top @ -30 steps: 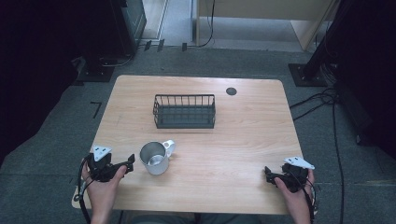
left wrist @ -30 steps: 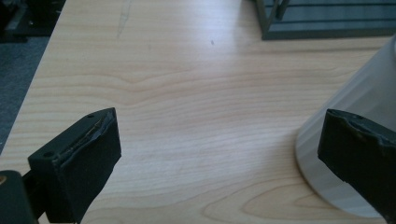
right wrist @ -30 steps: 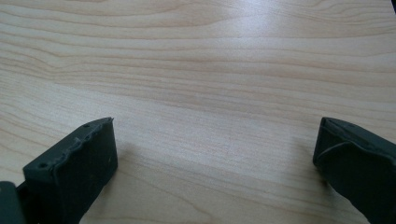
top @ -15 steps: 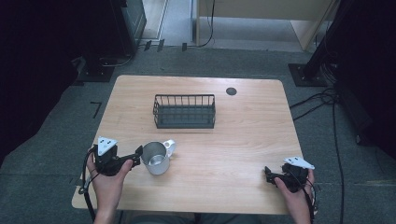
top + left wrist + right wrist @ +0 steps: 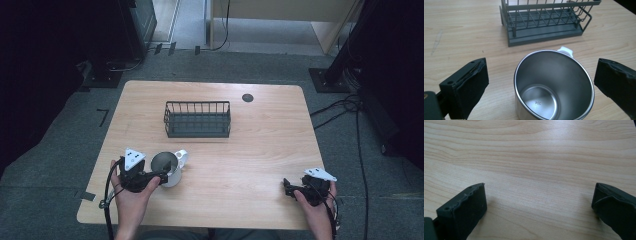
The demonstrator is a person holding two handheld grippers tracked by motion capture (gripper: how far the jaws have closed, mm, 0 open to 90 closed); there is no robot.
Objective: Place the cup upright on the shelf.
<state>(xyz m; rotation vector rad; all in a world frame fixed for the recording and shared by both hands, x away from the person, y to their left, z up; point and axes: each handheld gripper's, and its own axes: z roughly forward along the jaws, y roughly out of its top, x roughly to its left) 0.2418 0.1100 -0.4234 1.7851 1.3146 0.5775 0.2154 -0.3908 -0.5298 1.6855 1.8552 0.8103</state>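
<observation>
A steel mug (image 5: 167, 168) with a white outside and a white handle (image 5: 181, 157) stands upright at the front left of the wooden table (image 5: 260, 150). My left gripper (image 5: 161, 174) is open, its jaws reaching either side of the mug's near rim. In the left gripper view the mug (image 5: 554, 85) stands empty between the two black pads (image 5: 470, 85), with open gaps on both sides and the handle (image 5: 565, 49) on the far side. My left gripper (image 5: 541, 68) grips nothing. My right gripper (image 5: 288, 188) rests open at the front right, over bare wood (image 5: 539, 192).
A dark grey wire basket (image 5: 197, 119) stands empty at the table's middle, just behind the mug (image 5: 544, 22). A small dark round grommet (image 5: 247, 97) sits near the back edge. Cables (image 5: 350, 107) trail over the floor to the right.
My left gripper has moved right, up to the mug, so its open jaws now flank the mug. The right gripper has stayed in place.
</observation>
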